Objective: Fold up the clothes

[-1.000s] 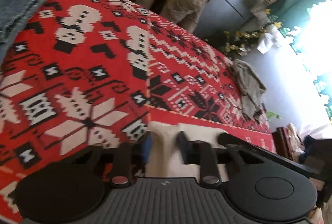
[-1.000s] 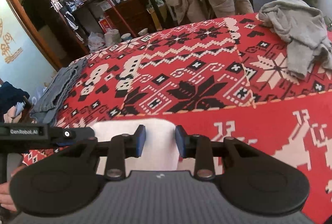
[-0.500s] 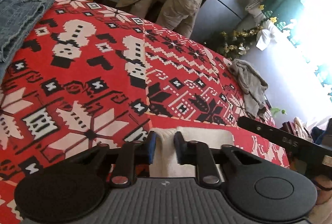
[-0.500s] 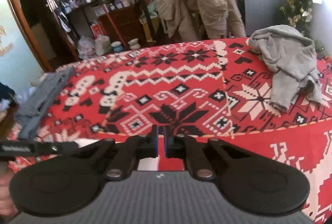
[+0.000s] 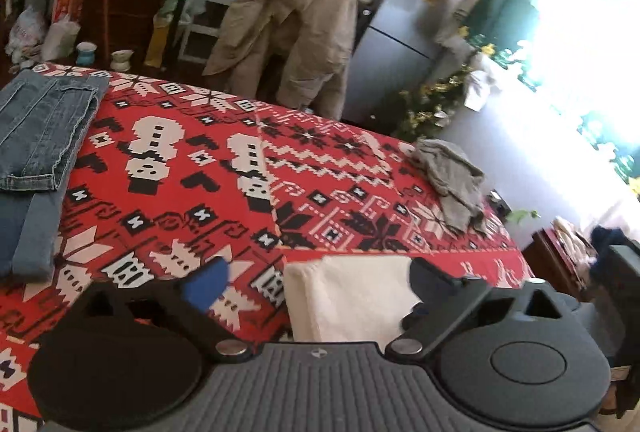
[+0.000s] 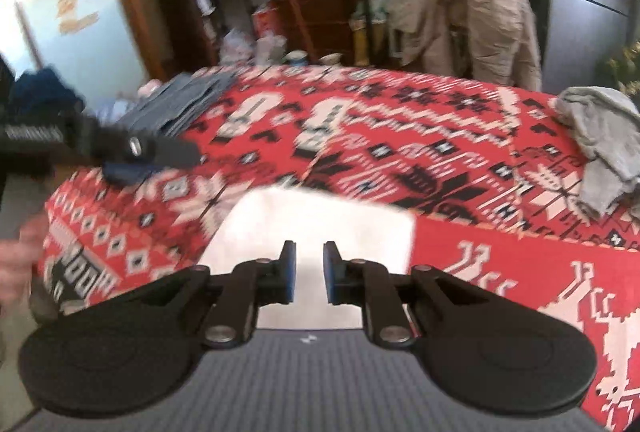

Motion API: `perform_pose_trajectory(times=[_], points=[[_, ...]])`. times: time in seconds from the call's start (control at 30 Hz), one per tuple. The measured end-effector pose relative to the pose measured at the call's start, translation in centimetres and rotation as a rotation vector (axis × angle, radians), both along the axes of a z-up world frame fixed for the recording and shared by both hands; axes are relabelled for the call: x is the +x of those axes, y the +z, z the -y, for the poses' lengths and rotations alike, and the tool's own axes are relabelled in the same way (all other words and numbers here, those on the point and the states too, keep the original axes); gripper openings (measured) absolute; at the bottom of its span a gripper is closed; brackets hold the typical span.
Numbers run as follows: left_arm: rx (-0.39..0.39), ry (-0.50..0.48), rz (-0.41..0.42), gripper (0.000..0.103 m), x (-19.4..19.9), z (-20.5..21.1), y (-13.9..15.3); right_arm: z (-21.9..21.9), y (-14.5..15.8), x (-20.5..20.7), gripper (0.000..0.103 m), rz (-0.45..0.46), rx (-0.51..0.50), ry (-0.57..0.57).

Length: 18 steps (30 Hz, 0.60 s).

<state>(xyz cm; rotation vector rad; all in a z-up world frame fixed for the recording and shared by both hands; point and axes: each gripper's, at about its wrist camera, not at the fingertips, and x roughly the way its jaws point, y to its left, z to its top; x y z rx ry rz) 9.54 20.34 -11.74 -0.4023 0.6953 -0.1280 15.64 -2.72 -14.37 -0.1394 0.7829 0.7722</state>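
Note:
A folded white cloth [image 5: 352, 296] lies on the red patterned cover [image 5: 180, 192] near its front edge. My left gripper [image 5: 316, 280] hangs just above the cloth's left part, its jaws opening wide, and the pads touch nothing. In the right wrist view the same white cloth [image 6: 320, 220] lies flat behind my right gripper [image 6: 309, 272]. The right jaws are opening from a narrow gap, with nothing pinched between the blue pads. The left gripper [image 6: 148, 156] shows blurred at the left of that view, above the cover.
Folded blue jeans [image 5: 36, 136] lie at the far left of the cover and a crumpled grey garment [image 5: 452, 180] at its right end. A beige jacket [image 5: 288, 32] hangs on a chair behind, next to a fridge [image 5: 400, 32]. A hand [image 6: 16, 264] shows at the left edge.
The left jaws let go of the white cloth's edge and spread wide. The right jaws shut, then parted a little. Both grippers lifted and drew back, so more of the room shows.

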Motion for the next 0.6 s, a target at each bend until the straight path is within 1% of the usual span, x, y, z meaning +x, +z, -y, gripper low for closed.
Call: perform_pose_trajectory(times=[0.03, 0.07, 0.1, 0.13, 0.2, 0.23, 0.37, 0.47, 0.53, 0.6], points=[[0.015, 0.009, -0.03, 0.1, -0.1, 0.0, 0.0, -0.3, -0.1, -0.6, 0.014, 0.006, -0.014, 0.025], [0.049, 0.025, -0.065, 0.101, -0.2, 0.1, 0.0, -0.6, -0.2, -1.3, 0.013, 0.019, -0.03, 0.052], [0.106, 0.048, -0.104, 0.101, -0.2, 0.4, 0.1, -1.0, -0.3, -1.9, 0.007, 0.031, -0.045, 0.076], [0.154, 0.064, -0.125, 0.101, -0.4, 0.7, 0.2, -1.5, -0.5, -2.3, 0.006, 0.041, -0.057, 0.091], [0.233, 0.08, -0.12, 0.101, -0.9, 1.4, 0.3, -2.3, -0.8, -3.0, 0.006, 0.059, -0.078, 0.116], [0.256, 0.083, -0.115, 0.1, -1.2, 1.5, 0.4, -2.6, -0.9, -2.9, 0.006, 0.064, -0.08, 0.115], [0.256, 0.066, -0.114, 0.099, -1.6, 1.6, 0.5, -4.2, -1.0, -1.0, 0.005, 0.078, -0.078, 0.092], [0.236, -0.001, -0.099, 0.099, -1.8, 1.9, 0.6, -5.6, -0.8, 0.8, 0.006, 0.099, -0.085, 0.081], [0.201, -0.003, -0.099, 0.086, -2.0, 1.9, 0.3, -6.5, -0.7, 2.2, 0.006, 0.099, -0.09, 0.077], [0.146, -0.011, -0.124, 0.061, -2.0, 1.8, -0.3, -6.6, -0.4, 2.8, 0.006, 0.084, -0.074, 0.079]])
